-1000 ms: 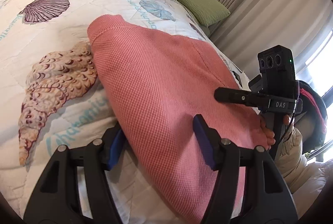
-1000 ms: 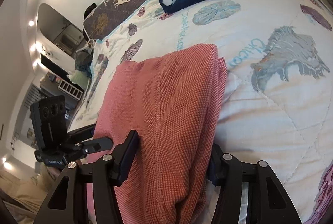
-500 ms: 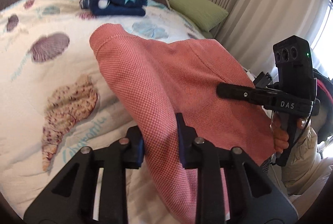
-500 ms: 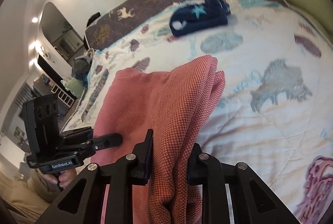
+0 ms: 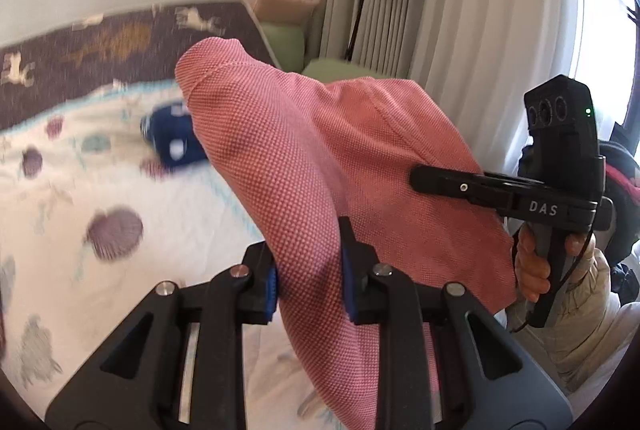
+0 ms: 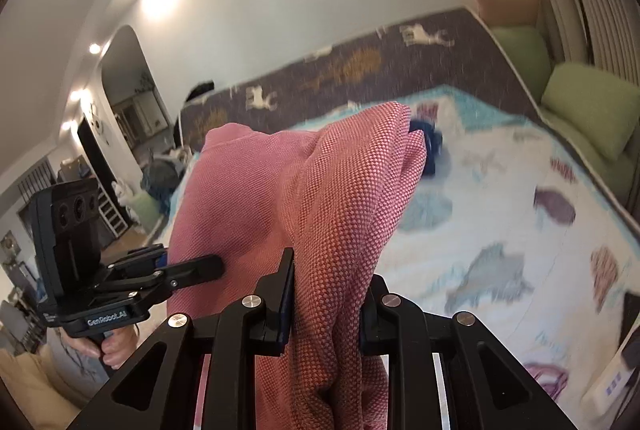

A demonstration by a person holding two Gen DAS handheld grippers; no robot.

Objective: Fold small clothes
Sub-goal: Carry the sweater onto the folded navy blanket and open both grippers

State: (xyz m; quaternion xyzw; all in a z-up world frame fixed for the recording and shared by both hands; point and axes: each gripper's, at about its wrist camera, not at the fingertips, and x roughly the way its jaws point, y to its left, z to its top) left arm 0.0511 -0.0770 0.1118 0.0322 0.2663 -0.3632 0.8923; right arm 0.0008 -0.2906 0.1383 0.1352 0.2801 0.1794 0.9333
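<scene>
Garment (image 5: 304,166) of pink waffle-knit cloth, held up above the bed (image 5: 80,198) by both grippers.

The left gripper (image 5: 310,270) has its jaws clenched on one bunched edge of the garment, the blue pads pressing the cloth from either side; the right gripper (image 6: 326,294) grips another bunched edge the same way, and the cloth hangs in folds between and below them. Beyond the garment, a dark blue folded item (image 5: 172,140) with white spots lies on the bed's seashell-print quilt, partly hidden by the pink cloth. Farther past the garment runs a dark bedspread (image 6: 352,66) with animal figures, and to its right green cushions (image 6: 588,110) sit beside pale curtains (image 5: 440,10).
</scene>
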